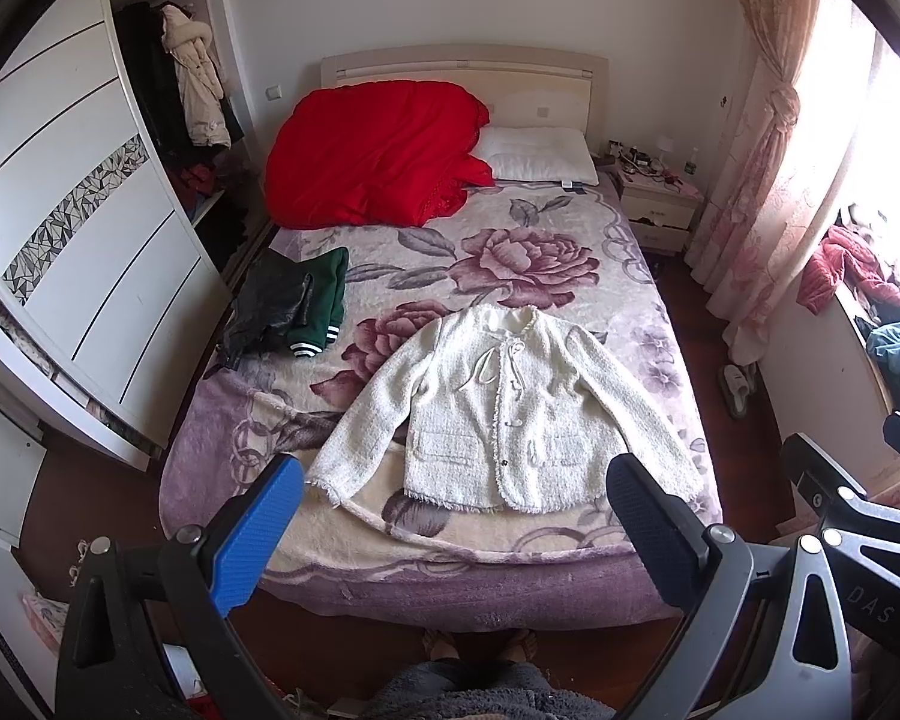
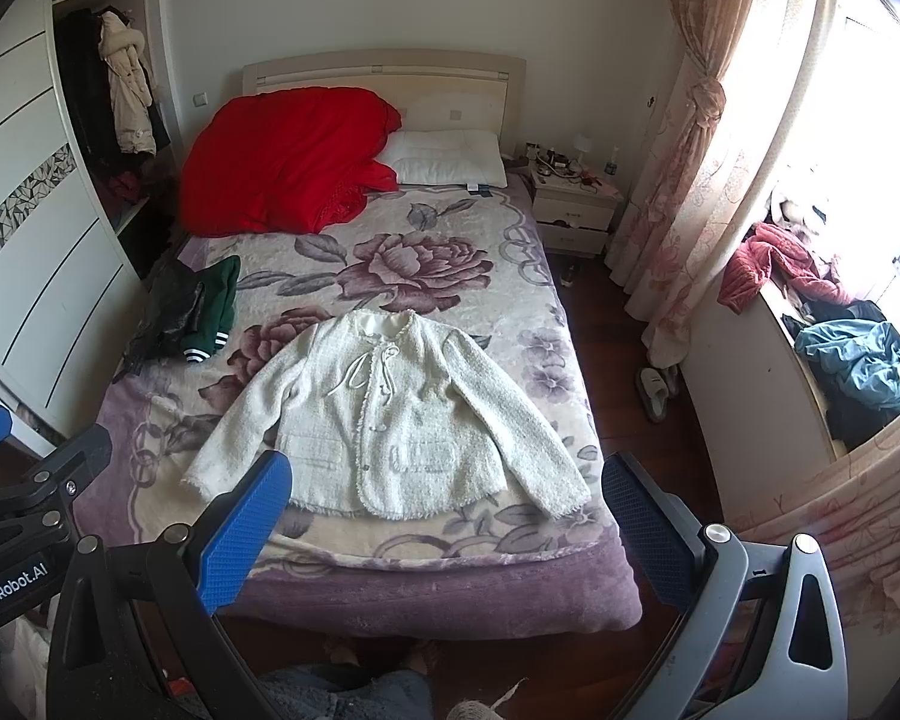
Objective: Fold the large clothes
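Note:
A white tweed jacket (image 1: 498,414) lies flat and face up on the bed, sleeves spread, near the foot end; it also shows in the right wrist view (image 2: 390,420). My left gripper (image 1: 456,498) is open and empty, held above the foot of the bed, short of the jacket's hem. My right gripper (image 2: 444,498) is open and empty too, at the same height beside it. Part of the right gripper's frame shows in the left wrist view (image 1: 858,516), and part of the left one in the right wrist view (image 2: 36,498).
A floral blanket covers the bed (image 1: 510,276). A folded dark and green garment (image 1: 294,306) lies at its left edge. A red quilt (image 1: 372,156) and a white pillow (image 1: 540,156) sit at the head. A wardrobe (image 1: 78,240) stands left, a nightstand (image 1: 660,204) and curtains (image 1: 762,168) right.

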The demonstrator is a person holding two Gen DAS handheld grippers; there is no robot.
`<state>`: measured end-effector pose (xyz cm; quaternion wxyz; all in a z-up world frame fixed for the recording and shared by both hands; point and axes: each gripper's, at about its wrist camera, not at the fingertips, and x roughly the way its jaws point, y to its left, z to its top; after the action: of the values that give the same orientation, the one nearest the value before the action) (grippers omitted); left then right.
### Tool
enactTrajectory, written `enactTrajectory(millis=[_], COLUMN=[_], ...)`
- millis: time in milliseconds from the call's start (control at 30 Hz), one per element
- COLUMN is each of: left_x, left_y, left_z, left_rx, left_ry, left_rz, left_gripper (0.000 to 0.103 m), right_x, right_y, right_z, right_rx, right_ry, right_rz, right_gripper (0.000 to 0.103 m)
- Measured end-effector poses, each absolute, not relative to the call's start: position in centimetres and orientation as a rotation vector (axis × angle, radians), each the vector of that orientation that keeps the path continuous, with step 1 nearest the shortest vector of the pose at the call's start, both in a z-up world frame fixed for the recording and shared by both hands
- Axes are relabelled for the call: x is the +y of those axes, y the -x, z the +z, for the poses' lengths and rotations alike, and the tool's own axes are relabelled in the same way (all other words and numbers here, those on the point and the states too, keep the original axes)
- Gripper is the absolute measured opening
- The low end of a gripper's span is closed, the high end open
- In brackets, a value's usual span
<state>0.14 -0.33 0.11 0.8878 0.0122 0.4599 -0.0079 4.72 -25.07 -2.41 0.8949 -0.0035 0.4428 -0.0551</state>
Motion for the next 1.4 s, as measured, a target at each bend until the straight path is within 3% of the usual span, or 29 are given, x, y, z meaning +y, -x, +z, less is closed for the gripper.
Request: enactTrajectory(millis=[1400], left_x=[0.46], left_y=[-0.66], left_z=[0.93], left_rx=[0.948], left_ry=[-0.026], left_rz=[-0.017], left_gripper=[0.103], right_x=[-25.08], right_y=[-4.65], right_z=[-2.28], right_rx=[0.915], right_ry=[0.013], right_rz=[-0.114], right_gripper=[0.103])
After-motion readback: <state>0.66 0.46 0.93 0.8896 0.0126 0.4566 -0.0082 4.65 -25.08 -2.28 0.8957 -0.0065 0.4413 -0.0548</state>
